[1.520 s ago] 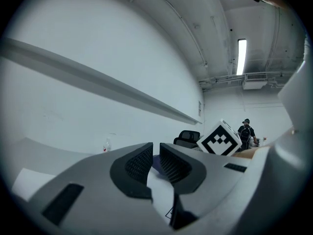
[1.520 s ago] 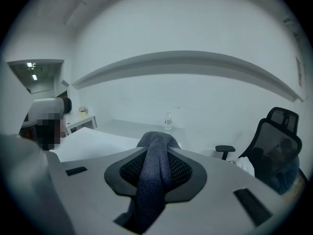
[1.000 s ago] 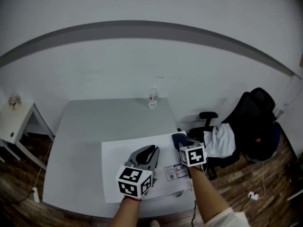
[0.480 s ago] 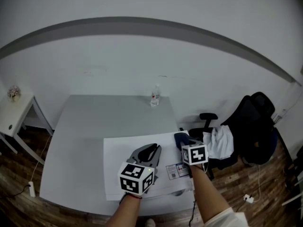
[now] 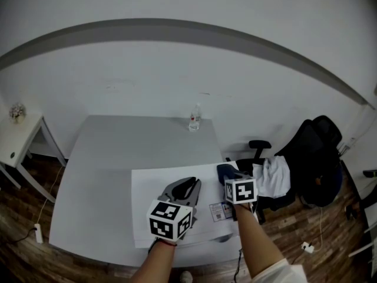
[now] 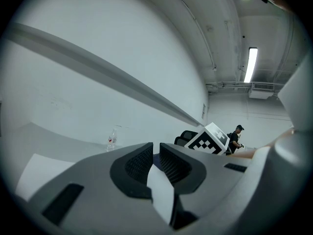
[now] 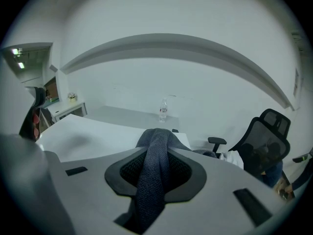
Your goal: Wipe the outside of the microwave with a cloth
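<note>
Fingers (image 7: 183,175) of the right gripper (image 7: 157,153) were clenched on a dark blue cloth (image 7: 154,180), a fold of which rose between the pads and hung forward over the tips. The left gripper (image 6: 155,148) had its fingers (image 6: 137,165) drawn together with only a slim gap and nothing held.

Both grippers hovered over the white top panel of what was judged to be the microwave (image 5: 153,205), the cloth at its right rear corner and the left gripper nearer its middle. The microwave stood at the near right part of the grey bench (image 5: 118,152).

Judgement: the wipe was not yet under way. To do it well, the cloth should be lowered flat to the panel and drawn in overlapping passes, and the left gripper should be lifted clear or used to steady the casing.

The bench was open to the left and behind, save for a small bottle (image 5: 194,119) at the far edge. The right edge was tight, with an office chair (image 5: 312,152) close by.
</note>
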The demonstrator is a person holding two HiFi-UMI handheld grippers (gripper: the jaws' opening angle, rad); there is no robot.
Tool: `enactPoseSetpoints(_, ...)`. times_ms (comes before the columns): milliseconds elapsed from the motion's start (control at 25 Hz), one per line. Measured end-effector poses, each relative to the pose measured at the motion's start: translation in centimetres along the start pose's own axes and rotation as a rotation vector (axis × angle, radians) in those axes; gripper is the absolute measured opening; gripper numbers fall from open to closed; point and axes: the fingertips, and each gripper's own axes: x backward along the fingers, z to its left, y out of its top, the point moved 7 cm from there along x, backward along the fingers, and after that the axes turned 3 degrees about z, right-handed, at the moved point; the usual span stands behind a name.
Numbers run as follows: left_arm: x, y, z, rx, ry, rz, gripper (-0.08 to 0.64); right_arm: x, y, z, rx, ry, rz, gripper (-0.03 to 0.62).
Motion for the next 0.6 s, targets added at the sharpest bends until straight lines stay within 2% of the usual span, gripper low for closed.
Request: enactPoseSetpoints(600,1.9,0.2,1.2,0.017,0.007,0.006,0.043,0.1,0.8,4.5,-0.004,0.020,0.006,0.095)
